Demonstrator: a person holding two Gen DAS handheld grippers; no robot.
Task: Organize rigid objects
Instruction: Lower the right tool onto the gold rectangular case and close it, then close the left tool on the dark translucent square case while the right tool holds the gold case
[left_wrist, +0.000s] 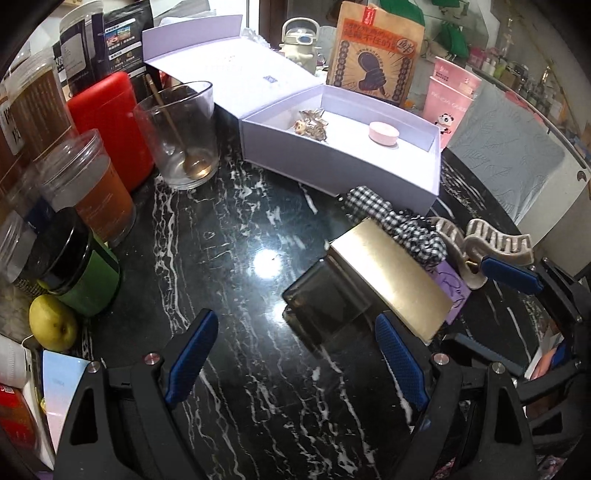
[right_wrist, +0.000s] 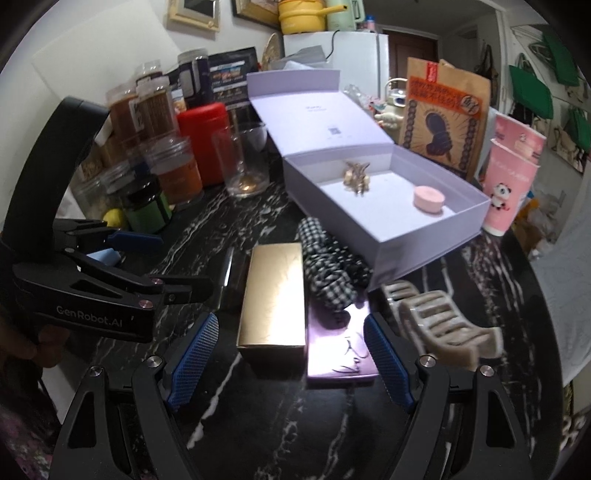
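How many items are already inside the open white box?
2. A gold hair clip lies near the back-left of the white box, and a pink round case sits toward its right end. The near wall may hide more.

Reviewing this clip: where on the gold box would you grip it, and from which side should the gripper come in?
Grip the gold box across its two long side faces, coming from above and from its near short end. It lies flat on the marble table, long axis pointing away from the right gripper, whose jaws are open and look wide enough. The checked fabric and purple card crowd its right side, so a low sideways approach looks poor.
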